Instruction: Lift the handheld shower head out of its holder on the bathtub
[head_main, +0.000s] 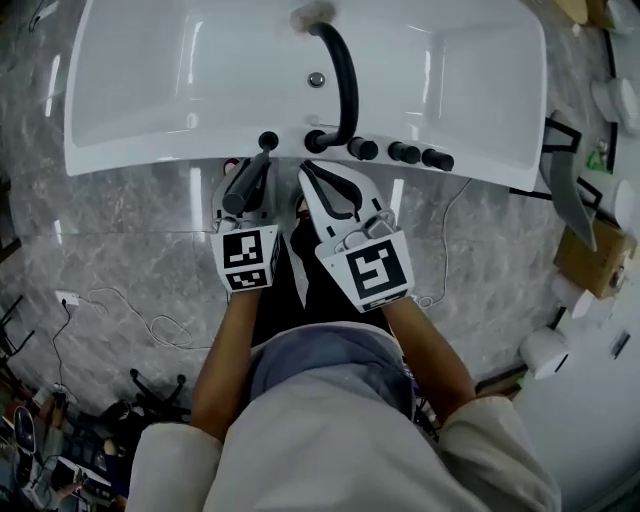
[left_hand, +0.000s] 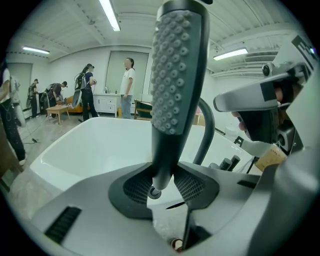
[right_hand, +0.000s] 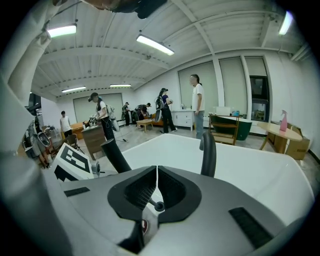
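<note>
Head view is showing the tub (head_main: 150, 90) filling the upper frame. At centre, just below its rim, the left gripper (left_hand: 162, 182) is clamping the shower head (left_hand: 177, 75), its studded handle standing upright between the pads. Beside it, the right gripper (right_hand: 156, 192) is sitting pinched together, empty.

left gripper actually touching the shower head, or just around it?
Touching. The left gripper view shows the left gripper with its pads pressed on both sides of the shower head at its lower handle.
</note>
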